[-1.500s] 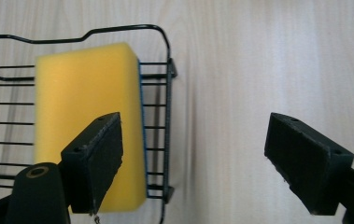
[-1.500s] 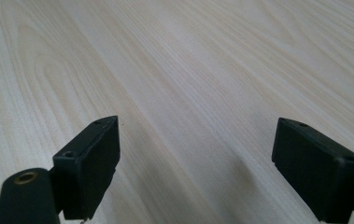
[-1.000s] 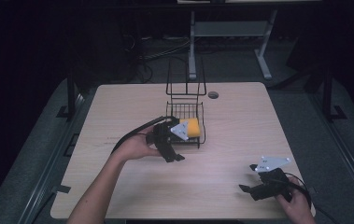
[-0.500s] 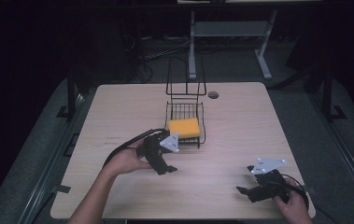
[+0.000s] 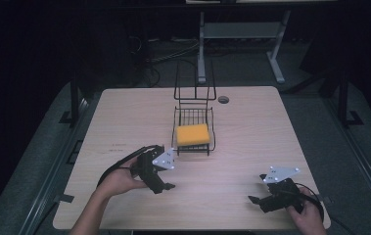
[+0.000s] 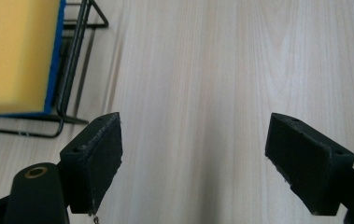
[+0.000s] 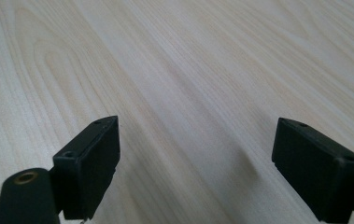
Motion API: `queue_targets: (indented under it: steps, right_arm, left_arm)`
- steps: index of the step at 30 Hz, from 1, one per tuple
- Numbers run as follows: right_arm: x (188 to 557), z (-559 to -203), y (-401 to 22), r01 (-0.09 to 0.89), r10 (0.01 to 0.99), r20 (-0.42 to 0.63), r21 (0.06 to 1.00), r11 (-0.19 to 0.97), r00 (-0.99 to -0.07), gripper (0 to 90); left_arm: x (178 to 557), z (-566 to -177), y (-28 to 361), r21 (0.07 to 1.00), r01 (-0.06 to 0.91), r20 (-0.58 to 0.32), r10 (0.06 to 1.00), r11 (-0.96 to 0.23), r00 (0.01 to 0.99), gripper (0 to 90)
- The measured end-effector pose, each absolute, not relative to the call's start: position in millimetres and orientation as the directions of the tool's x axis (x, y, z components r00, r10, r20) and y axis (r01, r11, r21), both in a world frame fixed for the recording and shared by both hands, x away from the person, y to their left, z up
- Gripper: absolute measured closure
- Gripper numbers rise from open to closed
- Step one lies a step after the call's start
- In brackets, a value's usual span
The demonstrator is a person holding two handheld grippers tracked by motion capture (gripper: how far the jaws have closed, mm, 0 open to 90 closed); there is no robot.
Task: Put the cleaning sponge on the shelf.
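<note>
You are holding the left hand-held gripper [image 5: 166, 187] just in front of the wire basket [image 5: 211, 128], with its jaws spread wide and nothing between them; in the left gripper view only bare counter [image 6: 221, 84] is showing in the gap. It is touching neither the basket nor the yellow sponge [image 5: 192, 134], which is lying flat inside the basket's lower tray near the middle of the counter. In the left gripper view the sponge [image 6: 13, 51] is being cut off by the top and left edges, so you are seeing just one corner of it, with a blue layer along its side and the black basket wire [image 6: 74, 60] beside it. You are keeping the right hand-held gripper [image 5: 254, 200] low at the near right corner of the counter, well apart from the basket, its jaws also wide and gripping nothing. From the high view the jaw tips of both are dark and small, so their gap is hard to make out there.
</note>
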State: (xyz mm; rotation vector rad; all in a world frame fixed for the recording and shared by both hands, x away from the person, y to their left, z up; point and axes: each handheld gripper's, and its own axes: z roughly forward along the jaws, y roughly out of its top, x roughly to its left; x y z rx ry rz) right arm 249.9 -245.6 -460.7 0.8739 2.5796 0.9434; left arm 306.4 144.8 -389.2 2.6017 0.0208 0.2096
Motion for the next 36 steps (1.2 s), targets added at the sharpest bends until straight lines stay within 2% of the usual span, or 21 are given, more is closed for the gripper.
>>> queue_targets:
  steps: [16,36]
  right_arm:
    - [248,-461,-246,0.457,0.626,-0.035,0.652,0.605,-0.779,15.0]
    - [244,-462,-243,0.446,0.624,-0.053,0.654,0.612,-0.78,14.9]
  left_arm:
    - [289,-396,174,0.518,0.007,0.145,0.096,-0.855,0.985,18.6]
    - [268,-406,211,0.57,0.089,0.144,0.206,-0.817,0.968,18.1]
